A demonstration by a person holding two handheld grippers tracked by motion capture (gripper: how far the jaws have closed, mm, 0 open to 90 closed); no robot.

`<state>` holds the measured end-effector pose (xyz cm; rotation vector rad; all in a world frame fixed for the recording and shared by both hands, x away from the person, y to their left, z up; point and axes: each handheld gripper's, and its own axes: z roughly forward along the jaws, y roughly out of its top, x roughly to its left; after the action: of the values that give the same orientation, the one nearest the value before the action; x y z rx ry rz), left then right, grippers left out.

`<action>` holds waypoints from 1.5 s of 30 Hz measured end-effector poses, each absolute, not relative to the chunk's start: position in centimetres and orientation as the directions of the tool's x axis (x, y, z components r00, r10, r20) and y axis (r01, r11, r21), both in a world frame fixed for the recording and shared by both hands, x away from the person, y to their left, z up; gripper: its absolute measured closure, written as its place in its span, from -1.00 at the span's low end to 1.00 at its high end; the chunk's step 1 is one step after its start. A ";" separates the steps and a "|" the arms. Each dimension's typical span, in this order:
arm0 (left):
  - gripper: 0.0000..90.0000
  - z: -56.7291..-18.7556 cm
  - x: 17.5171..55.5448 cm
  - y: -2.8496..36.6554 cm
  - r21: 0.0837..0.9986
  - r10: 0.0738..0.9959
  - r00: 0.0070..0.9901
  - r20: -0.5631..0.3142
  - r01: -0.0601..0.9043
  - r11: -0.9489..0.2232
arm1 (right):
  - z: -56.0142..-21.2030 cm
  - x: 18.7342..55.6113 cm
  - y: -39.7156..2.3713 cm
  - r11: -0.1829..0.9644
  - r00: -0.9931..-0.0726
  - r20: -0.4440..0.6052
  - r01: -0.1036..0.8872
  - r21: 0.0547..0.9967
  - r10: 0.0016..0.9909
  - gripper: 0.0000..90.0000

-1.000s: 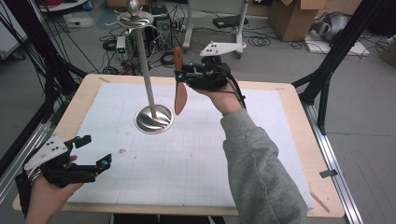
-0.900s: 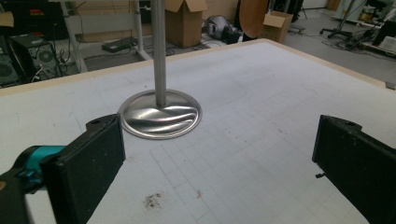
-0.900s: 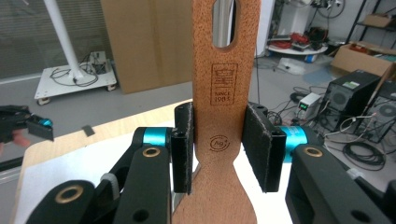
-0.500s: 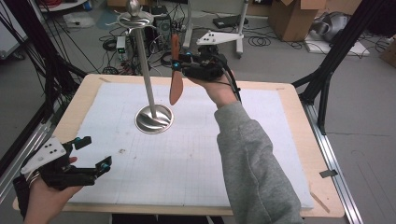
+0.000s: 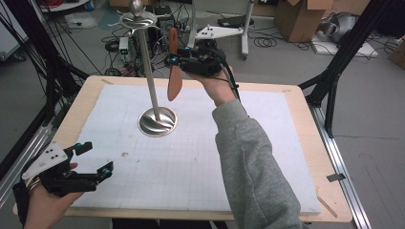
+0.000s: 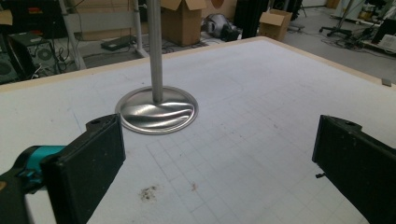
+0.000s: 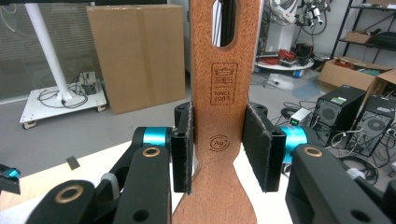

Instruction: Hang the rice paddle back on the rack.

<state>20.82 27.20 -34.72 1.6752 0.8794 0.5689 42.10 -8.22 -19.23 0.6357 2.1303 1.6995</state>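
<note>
So: flat reddish-brown wooden spatula with a slotted handle (image 7: 223, 116) pinched upright between the right gripper (image 5: 177, 61) pads, blade hanging below | tall shiny steel stand with round base (image 5: 157, 121) just beside it | left gripper (image 5: 93, 159) spread wide, nothing in it, well apart

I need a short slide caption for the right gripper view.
Right gripper jaws clamp the handle of a wooden spatula, its hanging hole at the top.

Brown wooden spatula (image 5: 174, 71), upright, slotted handle end uppermost, clamped mid-air just beside metal stand (image 5: 152, 81).
</note>
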 end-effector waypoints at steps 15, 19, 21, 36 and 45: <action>-0.94 -34.9 20.5 27.6 0.955 0.799 0.598 -0.066 0.270 -0.123 | -19.2 42.3 -7.2 0.151 -0.829 -0.010 0.090 0.984 0.560 0.44; -0.94 -34.9 20.5 27.6 0.955 0.800 0.596 -0.070 0.271 -0.119 | -19.2 42.4 -7.1 0.149 -0.832 -0.016 0.081 0.985 0.555 0.44; -0.94 -34.9 20.5 27.6 0.955 0.800 0.595 -0.071 0.273 -0.118 | -19.2 42.3 -7.0 0.142 -0.829 -0.012 0.081 0.987 0.559 0.44; -0.94 -35.0 20.5 27.6 0.954 0.800 0.596 -0.069 0.274 -0.122 | -19.0 42.5 -6.5 0.143 -0.824 -0.015 0.080 0.987 0.567 0.44; -0.94 -35.0 20.4 27.7 0.954 0.801 0.595 -0.069 0.273 -0.121 | -18.6 42.4 -6.1 0.140 -0.828 -0.020 0.071 0.988 0.561 0.44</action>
<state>20.37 27.71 -34.95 1.6808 0.8998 0.5752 42.42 -6.10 -18.63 0.6064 2.0386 1.7320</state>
